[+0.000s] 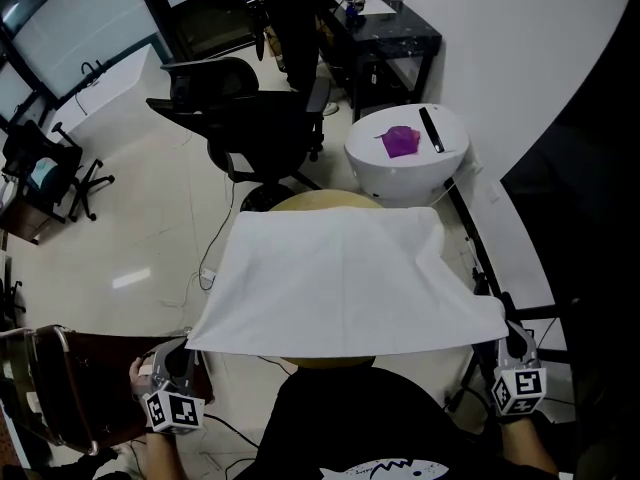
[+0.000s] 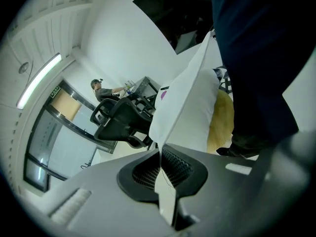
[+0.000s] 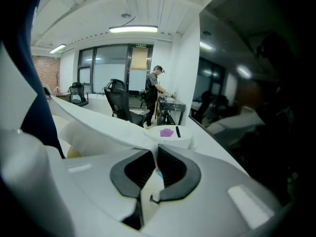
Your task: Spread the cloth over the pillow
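A white cloth (image 1: 345, 278) is stretched flat in front of me, and a yellow pillow (image 1: 325, 200) shows past its far edge and under its near edge. My left gripper (image 1: 187, 353) is shut on the cloth's near left corner. My right gripper (image 1: 506, 330) is shut on the near right corner. In the left gripper view the cloth (image 2: 185, 98) runs up from the closed jaws, with the pillow (image 2: 222, 120) beside it. The right gripper view shows the cloth (image 3: 98, 120) pinched between the pads and reaching away to the left.
A white round table (image 1: 407, 158) with a purple thing (image 1: 400, 140) and a black bar (image 1: 432, 128) stands just beyond the pillow. A black office chair (image 1: 245, 118) is at the far left, a dark desk (image 1: 385, 28) and a person (image 1: 290, 8) behind. A brown chair (image 1: 70, 388) is near my left gripper.
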Available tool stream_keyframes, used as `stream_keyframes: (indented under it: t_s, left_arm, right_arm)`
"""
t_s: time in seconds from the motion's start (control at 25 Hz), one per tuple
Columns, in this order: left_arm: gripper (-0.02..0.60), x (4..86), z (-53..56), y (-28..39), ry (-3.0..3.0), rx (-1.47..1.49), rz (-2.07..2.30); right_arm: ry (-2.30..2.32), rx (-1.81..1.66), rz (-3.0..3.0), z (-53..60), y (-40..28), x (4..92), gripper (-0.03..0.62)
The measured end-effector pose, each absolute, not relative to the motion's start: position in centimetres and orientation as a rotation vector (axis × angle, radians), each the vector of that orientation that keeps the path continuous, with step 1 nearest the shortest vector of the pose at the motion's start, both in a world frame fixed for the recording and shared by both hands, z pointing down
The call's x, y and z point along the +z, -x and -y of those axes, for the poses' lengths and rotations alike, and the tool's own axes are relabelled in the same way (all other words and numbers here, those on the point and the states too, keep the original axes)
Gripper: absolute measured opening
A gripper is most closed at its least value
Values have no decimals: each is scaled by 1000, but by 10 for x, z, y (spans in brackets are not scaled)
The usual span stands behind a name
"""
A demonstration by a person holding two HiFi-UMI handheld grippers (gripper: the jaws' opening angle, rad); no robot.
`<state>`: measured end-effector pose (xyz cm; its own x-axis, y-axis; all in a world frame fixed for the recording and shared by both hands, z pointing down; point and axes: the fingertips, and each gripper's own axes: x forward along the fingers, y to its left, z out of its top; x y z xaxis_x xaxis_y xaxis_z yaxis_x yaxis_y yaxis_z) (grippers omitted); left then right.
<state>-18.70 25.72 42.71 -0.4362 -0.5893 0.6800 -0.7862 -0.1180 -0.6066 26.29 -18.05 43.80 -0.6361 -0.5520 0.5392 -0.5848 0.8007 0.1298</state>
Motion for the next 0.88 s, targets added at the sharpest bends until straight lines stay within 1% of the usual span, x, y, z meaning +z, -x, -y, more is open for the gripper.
stream_keyframes:
  t_s: [0.28, 0.48, 0.88]
  left_arm:
    - [-8, 502, -294, 154, -1574, 1593, 1765]
    - [-8, 544, -306, 137, -1578, 1630, 1691]
    - [-8, 641, -317, 129, -1560, 1864, 1516]
  right_arm:
    - [-731, 82, 2309, 157, -289, 500, 9]
    - [-697, 168, 2250, 144, -305, 544, 9]
    - [-597, 135, 2139, 128, -316, 622, 10]
